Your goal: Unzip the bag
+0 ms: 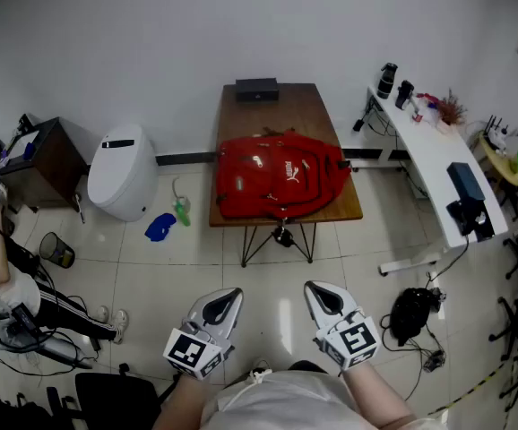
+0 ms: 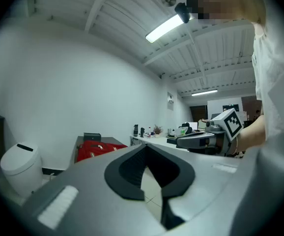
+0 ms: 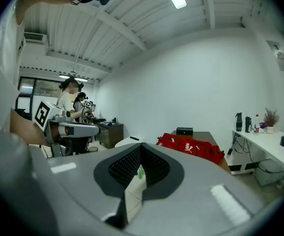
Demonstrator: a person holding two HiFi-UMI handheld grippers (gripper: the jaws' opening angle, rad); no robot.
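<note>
Centre frame, the bag (image 1: pixel 279 177) lies on the table (image 1: pixel 288 110), over its near half. Behind it, at the table's top edge, sits a box (image 1: pixel 256 88). Left of the table, a rounded bin (image 1: pixel 123 170) on the floor. Right, a long desk (image 1: pixel 431 155). Bottom centre, left gripper (image 1: pixel 226 299) and right gripper (image 1: pixel 320 296) side by side, well apart from the table.
</note>
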